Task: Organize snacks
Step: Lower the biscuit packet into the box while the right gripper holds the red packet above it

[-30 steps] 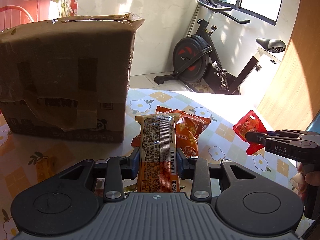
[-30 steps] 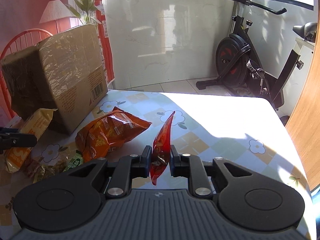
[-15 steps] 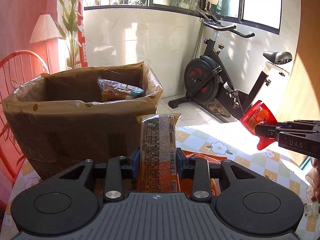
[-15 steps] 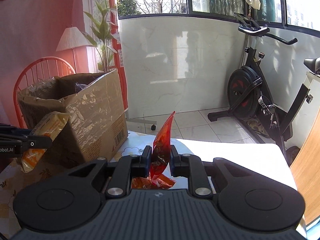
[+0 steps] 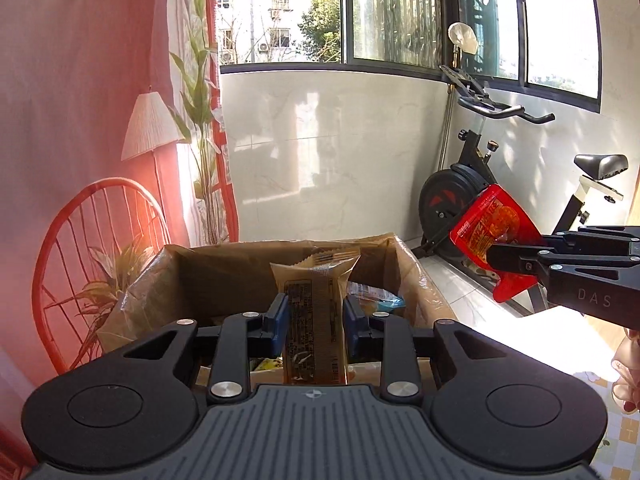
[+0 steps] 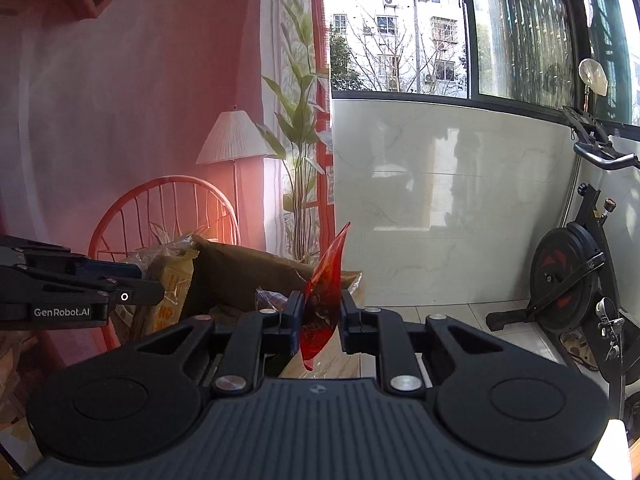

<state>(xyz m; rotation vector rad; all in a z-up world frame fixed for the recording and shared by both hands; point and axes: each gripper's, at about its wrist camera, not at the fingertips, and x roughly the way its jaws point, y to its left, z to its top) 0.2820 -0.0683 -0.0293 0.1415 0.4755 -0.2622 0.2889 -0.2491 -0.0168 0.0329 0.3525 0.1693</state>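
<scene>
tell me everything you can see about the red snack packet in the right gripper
The red snack packet is a small, glossy, translucent plastic pouch with orange print, flat and slightly curled. The right gripper is shut on its lower half, so it stands nearly upright with one pointed corner hanging below the fingers. It is held in the air to the right of the open cardboard box, touching only the gripper.

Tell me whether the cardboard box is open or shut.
Open: the cardboard box has its flaps up, and snack packets show inside.
</scene>
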